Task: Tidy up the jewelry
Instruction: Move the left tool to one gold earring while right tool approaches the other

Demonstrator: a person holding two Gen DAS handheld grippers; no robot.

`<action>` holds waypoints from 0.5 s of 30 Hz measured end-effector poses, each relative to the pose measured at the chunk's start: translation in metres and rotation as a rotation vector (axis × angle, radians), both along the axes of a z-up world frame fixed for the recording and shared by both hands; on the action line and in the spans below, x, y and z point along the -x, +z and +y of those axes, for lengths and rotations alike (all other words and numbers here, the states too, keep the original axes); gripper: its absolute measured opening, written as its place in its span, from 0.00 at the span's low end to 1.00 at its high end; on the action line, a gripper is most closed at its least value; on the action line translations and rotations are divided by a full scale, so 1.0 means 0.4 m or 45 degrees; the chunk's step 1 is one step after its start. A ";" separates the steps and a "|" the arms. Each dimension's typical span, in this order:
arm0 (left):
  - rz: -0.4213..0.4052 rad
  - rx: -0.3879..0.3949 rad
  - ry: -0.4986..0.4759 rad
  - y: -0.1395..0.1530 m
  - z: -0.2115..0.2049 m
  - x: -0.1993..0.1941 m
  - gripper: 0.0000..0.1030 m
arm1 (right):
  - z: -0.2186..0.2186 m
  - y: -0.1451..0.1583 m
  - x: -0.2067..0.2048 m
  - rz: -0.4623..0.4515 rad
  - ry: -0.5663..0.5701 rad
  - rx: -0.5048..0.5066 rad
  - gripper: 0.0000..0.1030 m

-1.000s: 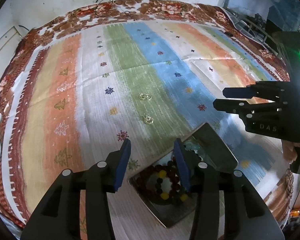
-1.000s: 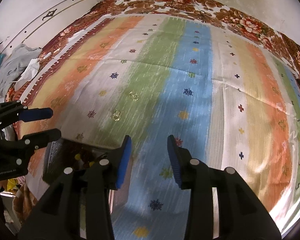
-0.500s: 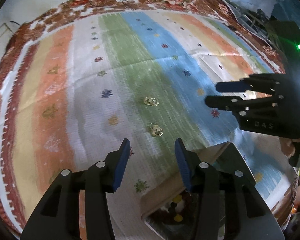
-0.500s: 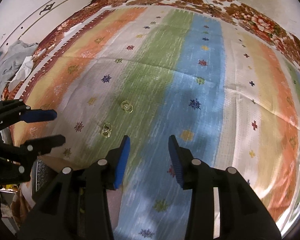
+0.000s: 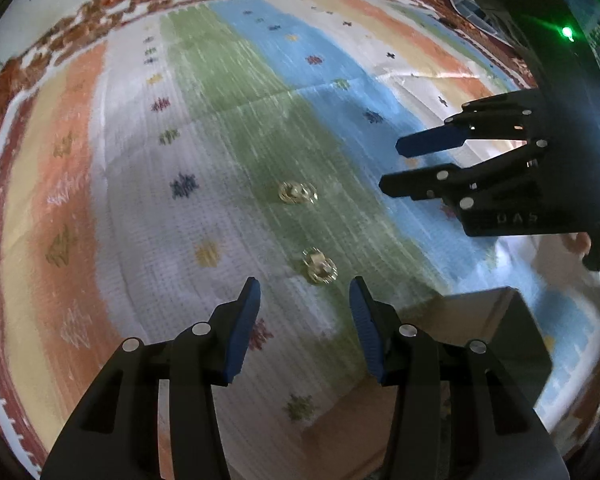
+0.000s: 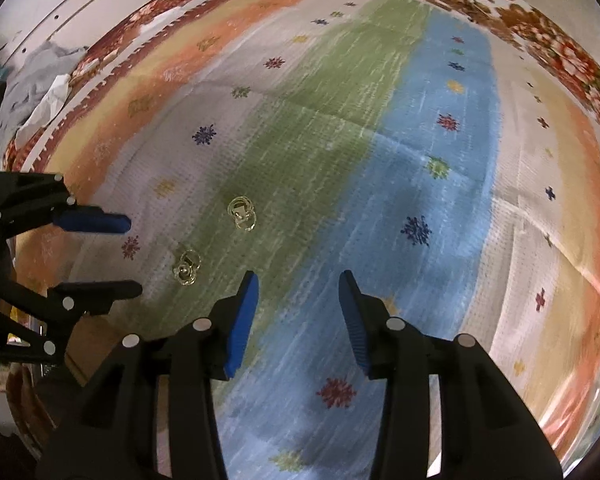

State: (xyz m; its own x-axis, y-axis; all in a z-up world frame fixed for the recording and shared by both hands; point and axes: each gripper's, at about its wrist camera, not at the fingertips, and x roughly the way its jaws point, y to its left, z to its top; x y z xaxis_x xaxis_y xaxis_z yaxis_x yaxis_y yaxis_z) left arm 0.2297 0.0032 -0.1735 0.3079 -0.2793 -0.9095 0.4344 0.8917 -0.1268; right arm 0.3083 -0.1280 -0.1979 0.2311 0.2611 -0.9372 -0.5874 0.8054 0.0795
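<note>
Two small gold jewelry pieces lie on the green stripe of the cloth: a near one (image 5: 319, 266) and a far one (image 5: 297, 193). They also show in the right wrist view, the near one (image 6: 186, 267) and the far one (image 6: 242, 213). My left gripper (image 5: 305, 326) is open and empty, just short of the near piece. My right gripper (image 6: 296, 316) is open and empty, to the right of both pieces; it shows in the left wrist view (image 5: 396, 168). The open jewelry box (image 5: 500, 332) sits at lower right, its inside hidden.
The striped cloth (image 6: 440, 208) covers the whole surface, with a floral border (image 6: 540, 28) at the far edge. Crumpled grey cloth (image 6: 36, 80) lies beyond the left edge. A black device with a green light (image 5: 567, 33) stands at far right.
Both grippers have moved forward over the cloth toward the gold pieces. The box with the bead bracelet has slid back under my left gripper, so its contents no longer show.
</note>
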 end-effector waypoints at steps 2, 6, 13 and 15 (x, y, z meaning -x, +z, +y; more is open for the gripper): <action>0.008 0.014 -0.016 -0.008 0.001 -0.008 0.45 | 0.010 -0.005 -0.006 0.005 0.025 -0.009 0.48; 0.023 0.015 -0.051 -0.022 0.005 -0.022 0.45 | 0.032 -0.016 -0.022 0.007 0.062 -0.025 0.48; 0.014 0.032 -0.193 -0.038 -0.001 -0.027 0.45 | 0.069 -0.041 -0.069 0.032 0.126 -0.034 0.48; -0.003 0.044 -0.253 -0.039 -0.012 -0.019 0.45 | 0.079 -0.046 -0.071 0.042 0.141 -0.043 0.48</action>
State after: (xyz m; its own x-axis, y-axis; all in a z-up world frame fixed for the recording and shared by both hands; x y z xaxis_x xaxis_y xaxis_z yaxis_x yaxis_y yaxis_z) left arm 0.2373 -0.0017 -0.1892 0.2457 -0.3657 -0.8977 0.6018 0.7836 -0.1544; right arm 0.3369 -0.0966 -0.2163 0.1685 0.3152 -0.9340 -0.6695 0.7320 0.1263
